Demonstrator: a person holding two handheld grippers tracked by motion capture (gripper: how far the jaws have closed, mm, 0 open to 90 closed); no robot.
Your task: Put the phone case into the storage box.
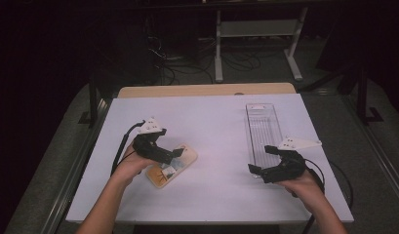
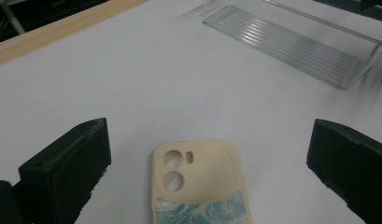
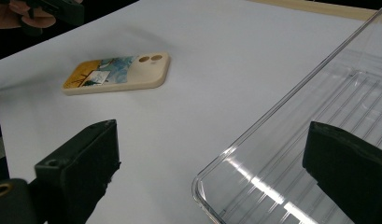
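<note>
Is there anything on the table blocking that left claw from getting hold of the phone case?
Nothing visible does. The left gripper hangs over the phone case with its jaws wide open, one on each side. The case lies flat on the white table. The clear plastic tray sits well off to the side, by the right gripper.

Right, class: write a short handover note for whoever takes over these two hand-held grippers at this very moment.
Left hand-held gripper: open, jaws either side of the phone case, not gripping it.
Right hand-held gripper: open, holding nothing, at the near end of the clear tray.
Phone case lies flat on the white table, left of the tray. Tray has nothing in it.
Done: nothing moved yet.
Left: probably grasp the case and place it in the tray.
</note>
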